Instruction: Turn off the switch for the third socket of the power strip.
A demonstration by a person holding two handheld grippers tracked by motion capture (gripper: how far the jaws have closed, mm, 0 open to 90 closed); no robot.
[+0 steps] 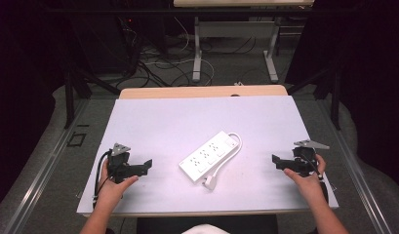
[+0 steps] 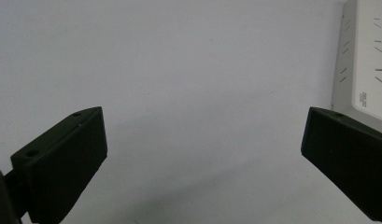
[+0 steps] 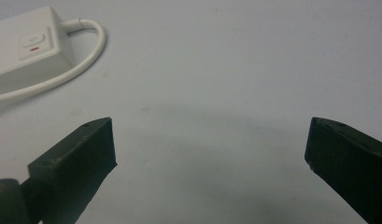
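A white power strip [image 1: 208, 152] lies slantwise in the middle of the table, its white cable [image 1: 225, 159] looping back along its right side to a plug [image 1: 209, 183] at the front. My left gripper [image 1: 147, 165] rests on the table left of the strip, held by a hand, jaws wide open and empty. In the left gripper view [image 2: 202, 140] the strip's end [image 2: 366, 60] shows at the right edge. My right gripper [image 1: 275, 161] rests to the strip's right, open and empty. The right gripper view [image 3: 209, 147] shows the strip's switch end [image 3: 27, 46] and the cable [image 3: 86, 56] at upper left.
The white-covered table [image 1: 158, 122] has its front edge near the person. Beyond the far edge stand another table's grey legs [image 1: 197, 48] and loose cables [image 1: 158, 63] on the floor. Dark curtains close both sides.
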